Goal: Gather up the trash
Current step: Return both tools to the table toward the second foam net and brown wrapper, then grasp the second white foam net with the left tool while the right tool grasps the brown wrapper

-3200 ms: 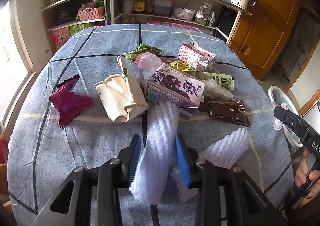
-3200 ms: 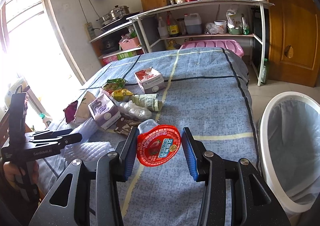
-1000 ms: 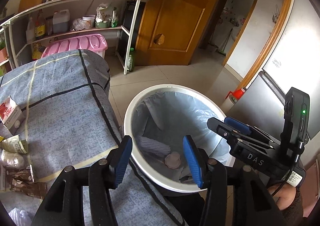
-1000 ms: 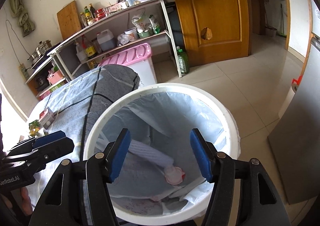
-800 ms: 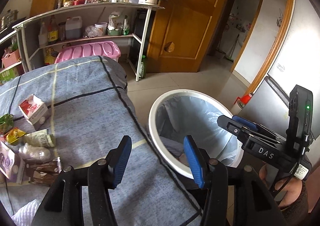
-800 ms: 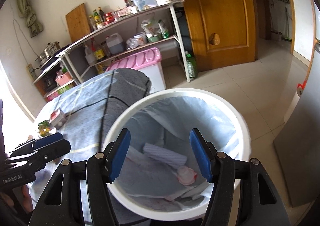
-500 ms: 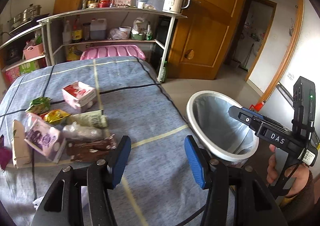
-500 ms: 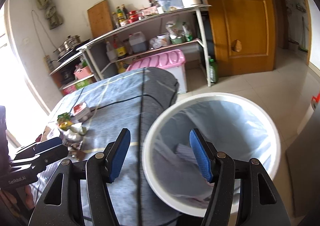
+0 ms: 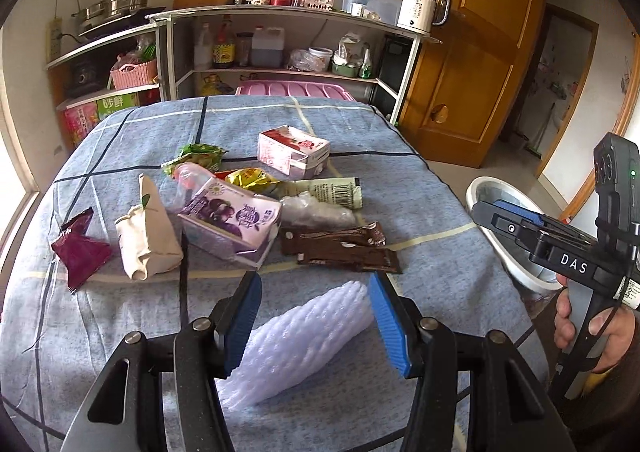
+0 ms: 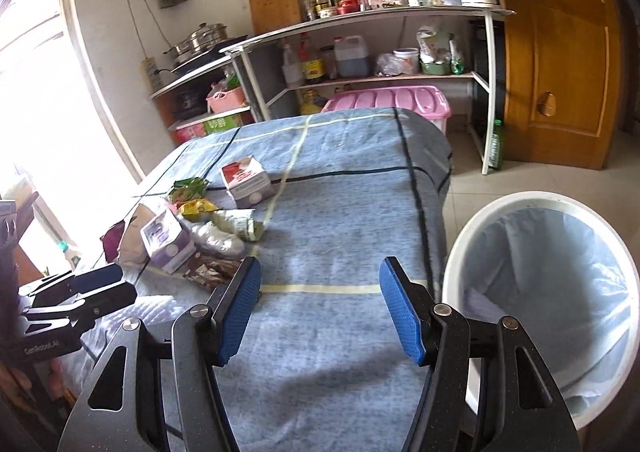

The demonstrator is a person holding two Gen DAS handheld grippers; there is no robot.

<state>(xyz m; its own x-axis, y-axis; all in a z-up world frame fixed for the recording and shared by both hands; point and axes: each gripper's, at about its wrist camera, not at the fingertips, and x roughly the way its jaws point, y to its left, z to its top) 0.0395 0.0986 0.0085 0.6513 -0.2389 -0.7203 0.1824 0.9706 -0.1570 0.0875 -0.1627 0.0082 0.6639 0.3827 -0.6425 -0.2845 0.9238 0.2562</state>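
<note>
My left gripper [image 9: 314,322] is open and empty, with a white foam net sleeve [image 9: 296,340] lying on the blue tablecloth [image 9: 120,316] between its pads, untouched. Beyond it lie a purple milk carton [image 9: 230,222], a beige paper bag [image 9: 146,240], a maroon wrapper [image 9: 80,250], brown wrappers [image 9: 340,246] and a red-and-white carton [image 9: 294,150]. My right gripper [image 10: 320,312] is open and empty above the table's right part. The white lined trash bin [image 10: 552,288] stands on the floor to its right, with trash inside.
Shelves with bottles, pots and a kettle [image 9: 420,8] stand behind the table. A pink storage box [image 10: 388,100] sits under them. A wooden door [image 10: 560,52] is at the right. The right gripper shows in the left wrist view [image 9: 556,248].
Both grippers have swung from over the bin back to the table. The foam sleeve and red-lidded cup held earlier now lie in the bin. My left gripper is now over another foam sleeve.
</note>
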